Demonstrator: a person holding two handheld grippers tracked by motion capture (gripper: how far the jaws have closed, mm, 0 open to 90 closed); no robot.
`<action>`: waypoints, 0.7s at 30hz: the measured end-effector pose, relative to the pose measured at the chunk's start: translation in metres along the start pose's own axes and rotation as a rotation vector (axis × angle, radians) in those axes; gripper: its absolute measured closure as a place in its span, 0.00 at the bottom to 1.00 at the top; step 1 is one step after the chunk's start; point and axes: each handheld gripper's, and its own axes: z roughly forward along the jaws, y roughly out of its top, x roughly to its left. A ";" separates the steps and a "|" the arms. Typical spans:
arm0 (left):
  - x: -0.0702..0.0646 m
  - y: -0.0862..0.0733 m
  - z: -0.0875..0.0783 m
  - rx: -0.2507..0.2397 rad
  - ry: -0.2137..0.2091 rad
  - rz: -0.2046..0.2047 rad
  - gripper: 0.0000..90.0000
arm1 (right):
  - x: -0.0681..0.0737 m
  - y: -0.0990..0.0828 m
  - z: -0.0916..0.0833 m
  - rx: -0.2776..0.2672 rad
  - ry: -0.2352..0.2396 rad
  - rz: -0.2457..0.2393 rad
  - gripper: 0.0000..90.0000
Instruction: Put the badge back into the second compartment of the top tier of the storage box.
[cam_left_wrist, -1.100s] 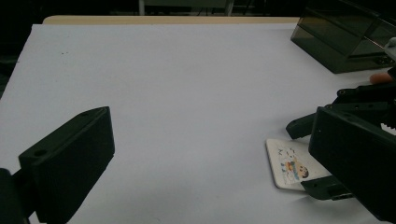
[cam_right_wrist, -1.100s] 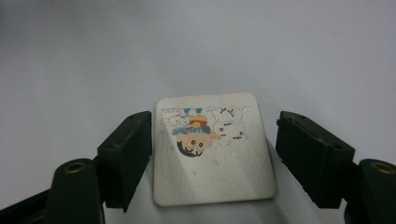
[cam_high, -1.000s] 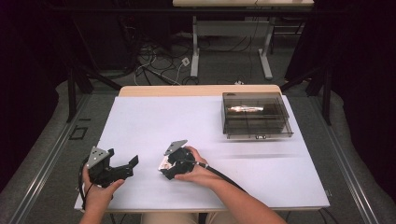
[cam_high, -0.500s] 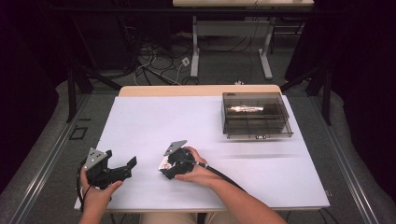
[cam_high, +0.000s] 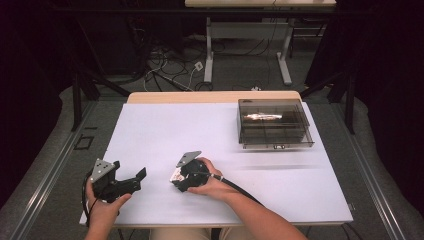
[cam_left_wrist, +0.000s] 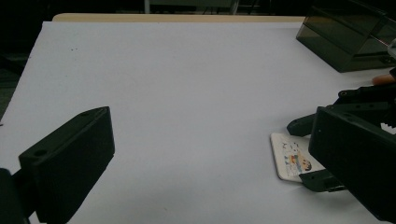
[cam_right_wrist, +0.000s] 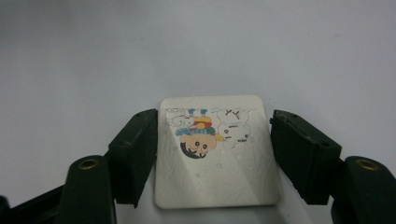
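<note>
A small white card (cam_right_wrist: 217, 154) with a cartoon figure printed on it lies flat on the white table (cam_high: 210, 135). My right gripper (cam_right_wrist: 215, 126) points down at it, and its jaws have just been closing. They now stand against the card's two side edges, shut on it. In the high view the right gripper (cam_high: 176, 179) sits near the table's front middle, with the card (cam_high: 174, 176) under its tips. My left gripper (cam_high: 131, 181) rests at the front left, open, jaws wide apart with bare table between them. In the left gripper view (cam_left_wrist: 210, 154) the card (cam_left_wrist: 292, 161) lies off to the right.
A smoked transparent box (cam_high: 274, 125) stands at the back right of the table with a shiny pinkish item (cam_high: 262, 116) inside; it also sits at the top right of the left gripper view (cam_left_wrist: 345, 42). Desk legs and cables lie on the floor beyond the table.
</note>
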 end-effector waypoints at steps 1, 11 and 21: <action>0.000 0.000 0.000 0.000 0.000 0.000 0.01 | 0.000 0.000 0.000 0.000 -0.001 -0.001 0.37; 0.000 0.000 0.000 0.000 0.002 -0.002 0.01 | 0.001 -0.001 0.000 -0.019 -0.019 -0.005 0.37; 0.000 0.000 0.001 0.001 0.002 -0.005 0.01 | 0.000 -0.004 -0.005 -0.027 -0.044 0.034 0.37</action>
